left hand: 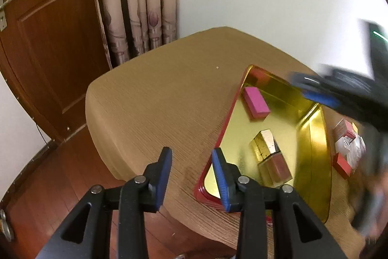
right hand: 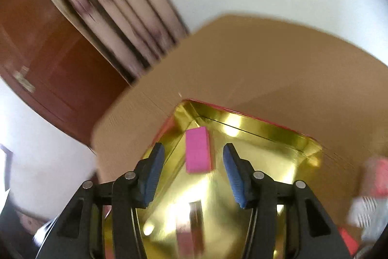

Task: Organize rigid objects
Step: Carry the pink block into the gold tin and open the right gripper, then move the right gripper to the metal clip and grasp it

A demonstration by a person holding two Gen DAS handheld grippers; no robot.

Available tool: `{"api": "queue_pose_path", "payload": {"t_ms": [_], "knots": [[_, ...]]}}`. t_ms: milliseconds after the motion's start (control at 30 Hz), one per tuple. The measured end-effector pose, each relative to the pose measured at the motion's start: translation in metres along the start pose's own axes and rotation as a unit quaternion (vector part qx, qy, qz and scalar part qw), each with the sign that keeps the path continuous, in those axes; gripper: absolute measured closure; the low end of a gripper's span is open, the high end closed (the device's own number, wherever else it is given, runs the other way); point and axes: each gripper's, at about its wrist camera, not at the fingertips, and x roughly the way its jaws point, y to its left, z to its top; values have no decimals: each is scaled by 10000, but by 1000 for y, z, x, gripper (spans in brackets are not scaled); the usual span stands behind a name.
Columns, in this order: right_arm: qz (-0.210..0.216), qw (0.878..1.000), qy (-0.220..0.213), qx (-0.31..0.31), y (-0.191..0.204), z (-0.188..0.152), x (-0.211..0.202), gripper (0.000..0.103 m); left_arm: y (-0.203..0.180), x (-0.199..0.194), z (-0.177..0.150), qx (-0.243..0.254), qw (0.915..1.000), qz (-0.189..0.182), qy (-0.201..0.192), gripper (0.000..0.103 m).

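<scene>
Right gripper parted, pink block ahead between fingers, in gold tray

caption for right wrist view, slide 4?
Open right gripper above gold tray, pink block lying inside.

Red and white boxes motion-blurred beyond reading, right gripper smeared, its jaw gap unclear there
</scene>
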Motion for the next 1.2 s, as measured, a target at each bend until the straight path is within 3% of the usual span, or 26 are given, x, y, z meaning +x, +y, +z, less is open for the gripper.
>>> {"api": "queue_pose_path", "payload": {"t_ms": [100, 167, 233, 300, 433, 533, 567, 633, 667, 767, 867, 933, 1000, 1067, 1200], "knots": [[-709, 9958, -563, -109, -27, -57, -79, 27, -9, -10, -3, 158, 9997, -49, -178, 68], [-1276, 9895, -670, -83, -53, -93, -119, 24, -18, -18, -6, 344, 9989, -135, -274, 68], [-2430, 9674, -711, -30, -94, -139, -163, 23, -32, -26, -12, 562, 9974, -343, -290, 68], [-3155, 9475, -512, 132, -135, -176, -193, 23, -48, -32, -18, 767, 9947, -653, -218, 68], [-3591, 9298, -321, 743, -194, -229, -238, 23, -93, -44, -38, 1367, 9778, -1581, 174, 67], [-3475, 9316, -378, 1000, -213, -249, -256, 23, -128, -49, -54, 1656, 9647, -1998, 456, 67], [-3263, 9394, -520, 911, -207, -250, -257, 23, -139, -51, -59, 1702, 9626, -2041, 529, 67], [-2899, 9544, -589, 394, -187, -239, -253, 24, -152, -51, -66, 1654, 9613, -2105, 651, 67], [-2616, 9634, -553, -205, -165, -227, -246, 27, -158, -51, -69, 1660, 9601, -2136, 707, 67], [-1997, 9713, -303, -1257, -124, -195, -222, 33, -167, -51, -79, 1913, 9592, -1944, 749, 67], [-1628, 9685, 85, -1883, -107, -161, -187, 38, -167, -57, -82, 2023, 9601, -1822, 639, 67], [-1483, 9645, 395, -2147, -105, -148, -170, 47, -163, -61, -83, 1990, 9598, -1889, 596, 67], [-1446, 9583, 750, -2347, -101, -133, -138, 63, -163, -58, -84, 2028, 9604, -1815, 589, 66], [-1513, 9505, 1021, -2514, -104, -135, -126, 70, -161, -54, -84, 2062, 9606, -1748, 649, 66], [-1471, 9405, 1463, -2693, -109, -128, -104, 70, -153, -47, -84, 1973, 9609, -1791, 750, 66]]}}
